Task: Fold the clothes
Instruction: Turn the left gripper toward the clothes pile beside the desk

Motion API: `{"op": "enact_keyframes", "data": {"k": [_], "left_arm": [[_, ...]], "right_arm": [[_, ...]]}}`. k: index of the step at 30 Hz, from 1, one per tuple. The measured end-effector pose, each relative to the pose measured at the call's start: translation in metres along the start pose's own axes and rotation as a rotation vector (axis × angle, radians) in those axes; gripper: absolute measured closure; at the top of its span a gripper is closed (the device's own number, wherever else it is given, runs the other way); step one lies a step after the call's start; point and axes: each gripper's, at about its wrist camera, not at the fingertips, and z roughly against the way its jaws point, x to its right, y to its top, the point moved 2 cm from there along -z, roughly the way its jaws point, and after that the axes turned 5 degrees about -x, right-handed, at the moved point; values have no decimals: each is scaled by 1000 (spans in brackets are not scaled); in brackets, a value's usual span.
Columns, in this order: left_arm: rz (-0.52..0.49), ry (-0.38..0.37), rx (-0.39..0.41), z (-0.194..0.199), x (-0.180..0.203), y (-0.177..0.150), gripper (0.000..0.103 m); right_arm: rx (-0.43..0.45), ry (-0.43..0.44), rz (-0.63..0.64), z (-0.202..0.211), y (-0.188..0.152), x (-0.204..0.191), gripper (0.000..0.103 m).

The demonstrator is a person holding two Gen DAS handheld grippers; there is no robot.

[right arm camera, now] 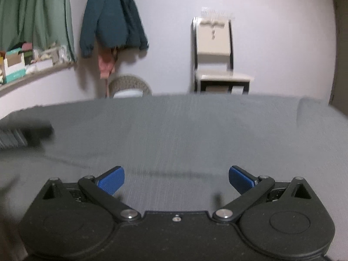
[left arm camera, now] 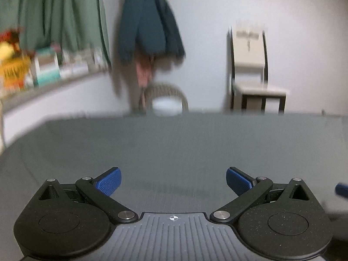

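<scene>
Grey fabric (left arm camera: 174, 143) fills the flat surface under both grippers; blur hides whether it is a garment or a cover. In the right wrist view the same grey fabric (right arm camera: 184, 130) shows a faint crease running toward the lower left. My left gripper (left arm camera: 173, 181) is open just above the fabric, nothing between its blue pads. My right gripper (right arm camera: 176, 180) is open too, low over the cloth and empty. The left gripper's dark body (right arm camera: 28, 133) appears blurred at the left of the right wrist view. A blue tip of the right gripper (left arm camera: 341, 188) shows at the left wrist view's right edge.
Beyond the far edge stand a beige chair (right arm camera: 214, 50) against the white wall and a woven basket (right arm camera: 130, 87). A dark teal jacket (right arm camera: 111, 17) hangs on the wall beside a green curtain (right arm camera: 37, 13). A shelf with boxes (right arm camera: 15, 67) runs along the left. A raised grey fold (right arm camera: 315, 113) lies at the right.
</scene>
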Motion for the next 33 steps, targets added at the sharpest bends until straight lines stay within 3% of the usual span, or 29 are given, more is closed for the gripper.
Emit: {"op": "enact_keyframes", "data": {"k": [5, 9, 12, 16, 19, 22, 26, 30, 33], "left_arm": [[9, -60, 161, 84, -10, 91, 0], [86, -155, 287, 177, -37, 159, 0], [97, -175, 343, 251, -66, 185, 0], [59, -140, 365, 346, -121, 184, 0], [44, -36, 314, 415, -177, 167, 0], [72, 137, 242, 480, -238, 146, 0], [136, 423, 164, 567, -307, 110, 0], [147, 737, 64, 634, -353, 72, 0], [127, 920, -32, 678, -378, 54, 0]], "right_arm": [[140, -1, -37, 28, 10, 13, 0], [162, 23, -65, 41, 9, 23, 0], [162, 54, -83, 52, 6, 30, 0], [123, 33, -73, 64, 11, 35, 0], [156, 25, -64, 78, 12, 35, 0], [156, 41, -73, 84, 14, 33, 0], [130, 92, -79, 88, 17, 26, 0], [142, 125, 0, 96, 18, 10, 0], [132, 146, 55, 97, 17, -1, 0]]}}
